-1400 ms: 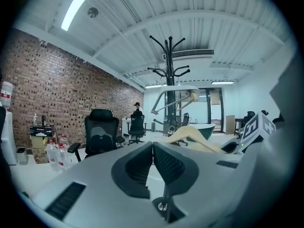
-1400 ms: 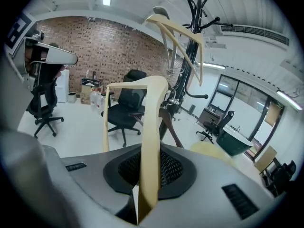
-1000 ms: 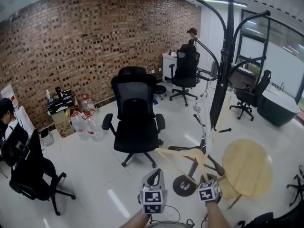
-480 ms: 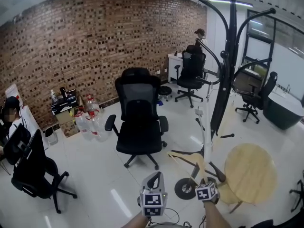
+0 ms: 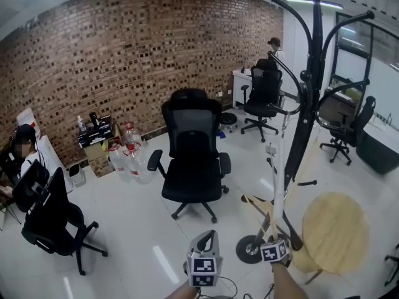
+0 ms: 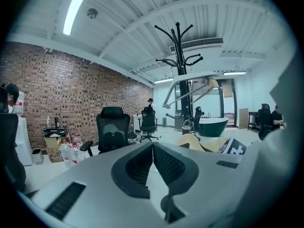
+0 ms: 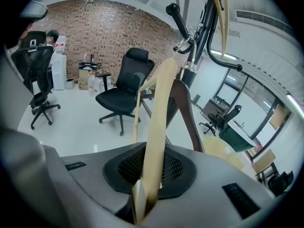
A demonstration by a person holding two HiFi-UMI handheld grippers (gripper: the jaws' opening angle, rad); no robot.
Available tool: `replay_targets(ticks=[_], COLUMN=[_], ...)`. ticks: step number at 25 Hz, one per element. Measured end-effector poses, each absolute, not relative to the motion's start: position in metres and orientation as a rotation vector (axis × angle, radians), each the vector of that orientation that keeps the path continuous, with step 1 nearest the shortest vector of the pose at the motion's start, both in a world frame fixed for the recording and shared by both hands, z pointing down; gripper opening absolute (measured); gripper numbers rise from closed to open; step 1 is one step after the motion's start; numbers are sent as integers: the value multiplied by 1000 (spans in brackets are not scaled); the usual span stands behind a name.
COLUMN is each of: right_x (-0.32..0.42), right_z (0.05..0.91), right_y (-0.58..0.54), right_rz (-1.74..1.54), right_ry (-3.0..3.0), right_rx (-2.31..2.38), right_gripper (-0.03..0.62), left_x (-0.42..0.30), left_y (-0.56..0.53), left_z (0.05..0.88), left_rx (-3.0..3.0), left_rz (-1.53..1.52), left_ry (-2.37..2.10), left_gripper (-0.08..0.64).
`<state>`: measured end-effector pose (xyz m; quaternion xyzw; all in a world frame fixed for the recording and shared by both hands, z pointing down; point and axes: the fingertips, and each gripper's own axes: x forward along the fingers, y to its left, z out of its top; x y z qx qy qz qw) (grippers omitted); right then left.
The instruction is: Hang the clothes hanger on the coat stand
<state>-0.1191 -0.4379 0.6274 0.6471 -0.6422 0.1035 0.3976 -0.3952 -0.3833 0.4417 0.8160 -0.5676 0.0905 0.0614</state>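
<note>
The black coat stand (image 5: pixel 310 104) rises at the right on a round base (image 5: pixel 249 249), its curved arms spreading at the top. My right gripper (image 5: pixel 274 251) is low in front of that base, shut on the pale wooden hanger (image 5: pixel 265 207), which stands up toward the pole. In the right gripper view the hanger (image 7: pixel 159 113) runs up from between the pads of the right gripper (image 7: pixel 151 163), with the stand (image 7: pixel 199 42) close behind. My left gripper (image 5: pixel 204 263) is to the left, shut and holding nothing. In the left gripper view the jaws of the left gripper (image 6: pixel 152 148) touch, and the stand (image 6: pixel 180 51) is ahead.
A black office chair (image 5: pixel 193 161) stands left of the stand. A round wooden table (image 5: pixel 336 229) sits just right of the base. Water bottles (image 5: pixel 128 157) are by the brick wall. A person (image 5: pixel 25 145) sits at far left, and another person (image 5: pixel 273 42) is at the back desk.
The head view has swung, so the stand and chair sit further right. The hanger in my right gripper now looks narrower and more upright, closer to the pole. The left gripper has barely moved.
</note>
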Motion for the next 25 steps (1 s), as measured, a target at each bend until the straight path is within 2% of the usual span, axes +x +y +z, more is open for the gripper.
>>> replay_targets(ticks=[2, 8, 9, 10, 17, 25], right_x=[-119, -124, -124, -123, -132, -208], right_z=[625, 605, 601, 591, 505, 447], right_y=[-436, -415, -407, -399, -358, -331], right_rz=[273, 315, 334, 339, 290, 243], right_ry=[-1638, -1678, -1685, -1693, -1803, -2033], right_rx=[1653, 1746, 1775, 1810, 2025, 2058], right_gripper=[99, 108, 143, 149, 149, 145], left_x=[-399, -421, -429, -437, -484, -551], left_y=[-379, -375, -375, -376, -360, -328], left_z=[441, 447, 446, 445, 427, 415], left_rx=[2461, 2417, 2401, 2385, 2333, 2279], left_rz=[268, 247, 236, 221, 136, 99], left_ry=[-1722, -1746, -1761, -1779, -1859, -1935], left_gripper=[20, 21, 20, 20, 21, 18])
